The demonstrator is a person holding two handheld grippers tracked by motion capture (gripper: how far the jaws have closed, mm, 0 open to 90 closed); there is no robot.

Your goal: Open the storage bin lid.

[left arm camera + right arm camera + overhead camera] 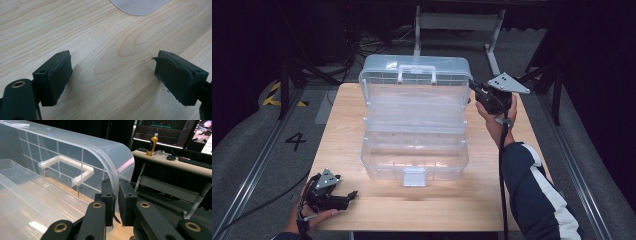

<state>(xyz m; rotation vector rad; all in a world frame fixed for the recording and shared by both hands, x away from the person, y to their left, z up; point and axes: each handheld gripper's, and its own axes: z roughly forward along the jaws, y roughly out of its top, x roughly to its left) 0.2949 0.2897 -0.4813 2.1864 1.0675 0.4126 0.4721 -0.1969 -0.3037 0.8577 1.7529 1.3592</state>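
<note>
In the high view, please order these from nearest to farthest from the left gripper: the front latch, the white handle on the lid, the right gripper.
1. Front latch, on the box's near wall, right of the left gripper.
2. White handle, on the raised lid, far side.
3. Right gripper, at the lid's far right edge.

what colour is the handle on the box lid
White, on the clear lid; handle shows best in the right gripper view.

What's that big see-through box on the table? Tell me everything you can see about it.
The clear plastic box is a tiered organizer standing open on the wooden table. Its lid is raised toward the far side, ribbed in a grid, with a white carry handle. Stepped trays fan out below, apparently empty. A pale latch hangs at the front. The right tool is shut on the lid's edge; the left tool rests apart, open.
</note>
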